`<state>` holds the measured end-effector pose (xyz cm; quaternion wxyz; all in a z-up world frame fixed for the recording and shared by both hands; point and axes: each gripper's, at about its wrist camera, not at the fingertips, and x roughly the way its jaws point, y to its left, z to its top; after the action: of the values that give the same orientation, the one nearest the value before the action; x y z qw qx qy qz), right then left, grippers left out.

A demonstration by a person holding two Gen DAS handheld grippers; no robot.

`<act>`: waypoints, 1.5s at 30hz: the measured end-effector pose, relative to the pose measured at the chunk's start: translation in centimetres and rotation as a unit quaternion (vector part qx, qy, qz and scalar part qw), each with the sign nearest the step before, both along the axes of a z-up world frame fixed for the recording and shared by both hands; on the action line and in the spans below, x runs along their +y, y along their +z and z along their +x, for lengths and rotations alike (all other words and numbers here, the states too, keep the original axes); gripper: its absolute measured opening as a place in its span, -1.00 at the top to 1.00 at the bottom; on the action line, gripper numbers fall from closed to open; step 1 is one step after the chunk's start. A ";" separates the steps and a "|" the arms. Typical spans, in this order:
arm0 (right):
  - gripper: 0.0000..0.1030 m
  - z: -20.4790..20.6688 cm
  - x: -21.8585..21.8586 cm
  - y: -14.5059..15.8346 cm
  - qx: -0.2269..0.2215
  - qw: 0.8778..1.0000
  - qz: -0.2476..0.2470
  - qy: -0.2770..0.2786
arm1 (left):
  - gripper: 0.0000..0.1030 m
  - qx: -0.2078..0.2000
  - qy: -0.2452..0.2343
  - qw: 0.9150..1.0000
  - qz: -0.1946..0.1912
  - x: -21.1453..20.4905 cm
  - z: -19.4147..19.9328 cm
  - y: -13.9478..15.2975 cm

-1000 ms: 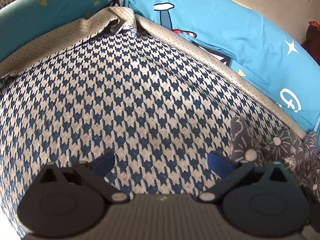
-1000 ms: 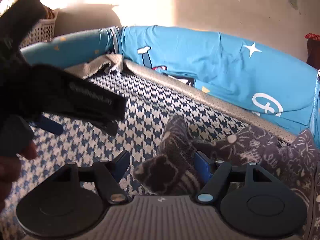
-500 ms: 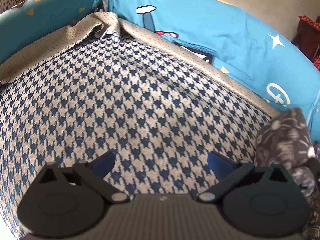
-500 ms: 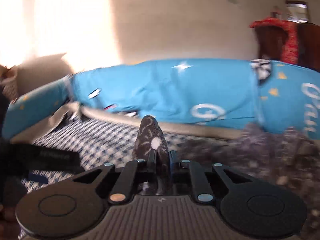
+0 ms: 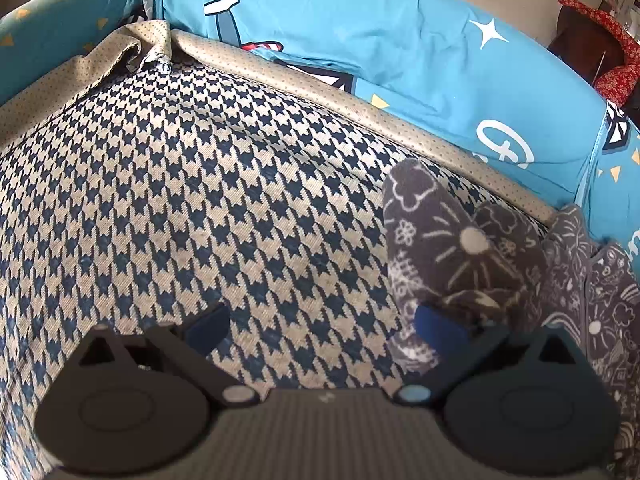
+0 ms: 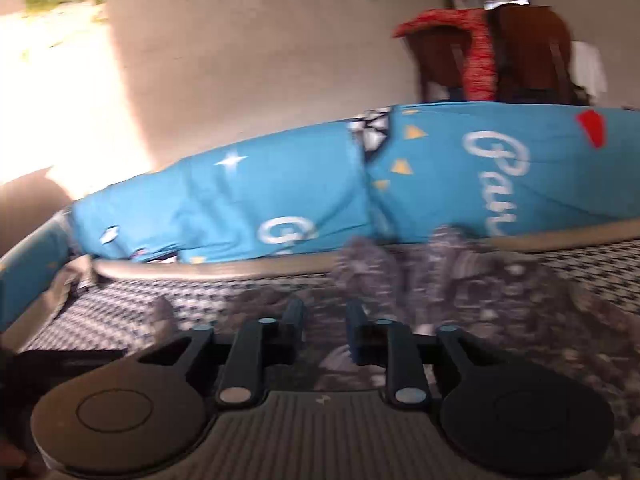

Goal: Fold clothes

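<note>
A dark grey garment with white doodle print (image 5: 452,240) lies crumpled on the houndstooth bed cover (image 5: 200,200), at the right of the left wrist view. One lobe of it reaches toward the middle. My left gripper (image 5: 322,326) is open low over the cover, and its right finger (image 5: 436,326) rests against the garment's edge. In the blurred right wrist view the garment (image 6: 480,280) spreads ahead and to the right. My right gripper (image 6: 325,326) has its jaws a narrow gap apart, with no cloth pinched between them.
A blue printed padded bumper (image 5: 400,40) walls the far side of the bed (image 6: 240,200). A tan dotted sheet edge (image 5: 120,52) is bunched in the far left corner. A wooden chair draped in red cloth (image 6: 480,60) stands beyond, against the wall.
The right gripper, shut on a fold of the garment half a second ago, has parted its jaws and swung right. The garment now lies further left on the cover, beside the left gripper's right finger.
</note>
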<state>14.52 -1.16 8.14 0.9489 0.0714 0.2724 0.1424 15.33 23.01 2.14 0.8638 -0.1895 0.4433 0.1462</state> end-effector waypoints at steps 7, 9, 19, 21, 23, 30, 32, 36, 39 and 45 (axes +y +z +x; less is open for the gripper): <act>0.12 0.2 3.8 -0.3 0.003 0.994 0.028 0.107 | -1.00 -0.001 -0.015 1.000 0.003 -0.6 0.1 -0.4; 0.01 0.6 4.2 -0.3 0.002 0.992 0.033 0.118 | -1.00 0.000 -0.022 1.000 0.007 -0.9 0.0 -0.6; -0.13 4.1 5.4 -2.9 0.055 0.984 0.072 0.156 | -1.00 -0.003 -0.041 0.999 0.015 -1.8 0.0 -1.1; -0.16 4.6 5.5 -3.6 0.067 0.981 0.080 0.164 | -1.00 -0.001 -0.043 0.999 0.017 -1.8 0.0 -1.3; -0.16 5.1 5.6 -4.2 0.077 0.979 0.090 0.166 | -1.00 0.001 -0.043 0.999 0.016 -1.8 -0.1 -1.4; -0.16 6.2 6.3 -5.5 0.102 0.972 0.110 0.179 | -1.00 0.000 -0.050 0.999 0.019 -2.2 -0.2 -1.6; -0.14 6.3 6.6 -5.9 0.107 0.971 0.108 0.183 | -1.00 0.001 -0.052 0.998 0.020 -2.3 -0.2 -1.6; 0.31 6.4 6.9 -6.5 0.121 0.967 0.112 0.193 | -1.00 0.002 -0.057 0.998 0.028 -2.6 -0.2 -1.7; 0.73 6.3 7.0 -6.4 0.116 0.971 0.099 0.185 | -1.00 0.001 -0.061 0.998 0.026 -2.7 -0.3 -1.6; 0.79 5.5 5.3 -4.7 0.085 0.982 0.099 0.138 | -1.00 -0.020 -0.076 0.997 0.001 -2.9 -0.6 -0.6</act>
<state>19.99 4.18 3.42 0.8816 0.1384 0.3442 0.2918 14.69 20.10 1.53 0.8815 -0.1575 0.4387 0.0763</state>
